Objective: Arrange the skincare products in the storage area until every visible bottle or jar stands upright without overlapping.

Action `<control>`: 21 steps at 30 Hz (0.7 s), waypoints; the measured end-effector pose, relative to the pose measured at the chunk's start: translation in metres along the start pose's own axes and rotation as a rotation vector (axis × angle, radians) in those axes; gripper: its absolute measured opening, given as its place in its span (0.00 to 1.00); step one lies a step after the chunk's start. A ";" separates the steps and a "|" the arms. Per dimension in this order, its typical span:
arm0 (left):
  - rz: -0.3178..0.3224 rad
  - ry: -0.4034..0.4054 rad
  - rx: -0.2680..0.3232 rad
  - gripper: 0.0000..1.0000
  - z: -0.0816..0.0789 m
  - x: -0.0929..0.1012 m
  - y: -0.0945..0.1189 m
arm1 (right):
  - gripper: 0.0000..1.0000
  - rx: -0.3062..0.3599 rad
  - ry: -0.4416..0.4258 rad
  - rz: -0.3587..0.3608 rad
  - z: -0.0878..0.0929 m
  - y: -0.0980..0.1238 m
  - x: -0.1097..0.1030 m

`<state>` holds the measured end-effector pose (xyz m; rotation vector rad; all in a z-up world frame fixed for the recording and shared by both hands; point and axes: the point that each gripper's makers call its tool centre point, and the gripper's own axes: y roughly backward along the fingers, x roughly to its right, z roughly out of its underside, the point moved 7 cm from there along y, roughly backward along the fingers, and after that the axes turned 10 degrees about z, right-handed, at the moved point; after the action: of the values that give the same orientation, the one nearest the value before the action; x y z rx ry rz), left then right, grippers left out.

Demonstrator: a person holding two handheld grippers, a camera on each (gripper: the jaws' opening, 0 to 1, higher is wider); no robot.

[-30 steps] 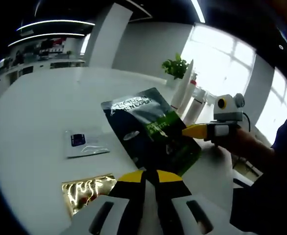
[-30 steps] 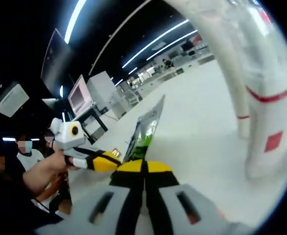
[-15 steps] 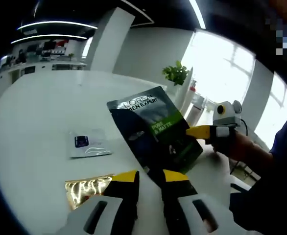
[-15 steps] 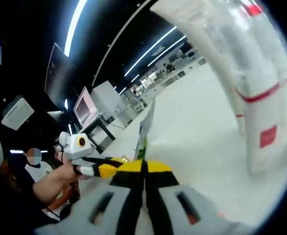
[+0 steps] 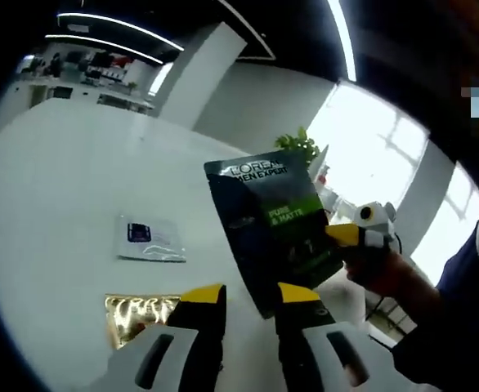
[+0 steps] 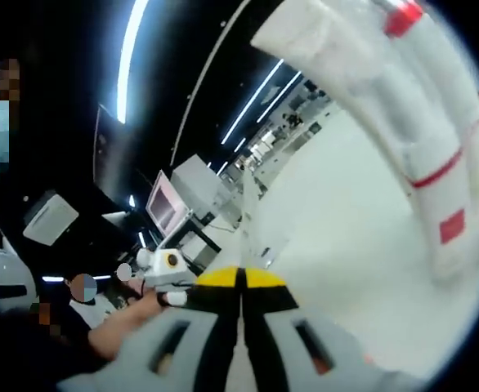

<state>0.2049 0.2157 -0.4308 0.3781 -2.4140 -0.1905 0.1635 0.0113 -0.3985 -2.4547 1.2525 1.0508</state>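
The white bench (image 5: 68, 188) spreads under everything in the left gripper view, with a window-lit room behind it. In the right gripper view, tall white bottles (image 6: 436, 163) with red bands stand close up on the right of the picture, upright and crowded together; whether they touch cannot be told.

Next in size is the dark green-and-black sachet (image 5: 276, 229), held up off the bench and tilted. The right gripper (image 5: 337, 235) pinches it at its right edge, fingers clenched on the pack — in the right gripper view those same yellow-tipped fingers (image 6: 260, 280) meet with the sachet seen edge-on as a thin line between them. The left gripper (image 5: 239, 298) sits just under the sachet's lower corner with its fingers released, a clear gap between them, and nothing in them.

Smaller things lie flat on the bench: a pale sachet with a blue patch (image 5: 149, 239) and, just beside the left fingers, a gold foil sachet (image 5: 141, 314).

The likely risk is the single edge grip — a thin, slick pack could pivot or slip out. Swung toward the bottles, it could knock one over.
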 end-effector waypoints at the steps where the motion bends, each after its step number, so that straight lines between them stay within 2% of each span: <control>1: 0.009 0.010 0.012 0.23 -0.001 0.000 0.000 | 0.00 0.002 -0.008 -0.009 -0.001 0.001 -0.002; 4: 0.028 0.031 0.038 0.23 -0.005 0.001 -0.001 | 0.00 0.012 -0.028 -0.042 -0.004 0.003 -0.007; 8: 0.090 0.090 0.073 0.23 -0.008 0.005 -0.004 | 0.00 0.020 -0.058 -0.086 -0.007 0.006 -0.012; 21: 0.137 0.124 0.128 0.23 -0.012 0.009 0.002 | 0.00 0.005 -0.078 -0.147 -0.005 0.009 -0.028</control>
<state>0.2053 0.2139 -0.4157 0.2721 -2.3256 0.0475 0.1479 0.0206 -0.3749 -2.4338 1.0330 1.0913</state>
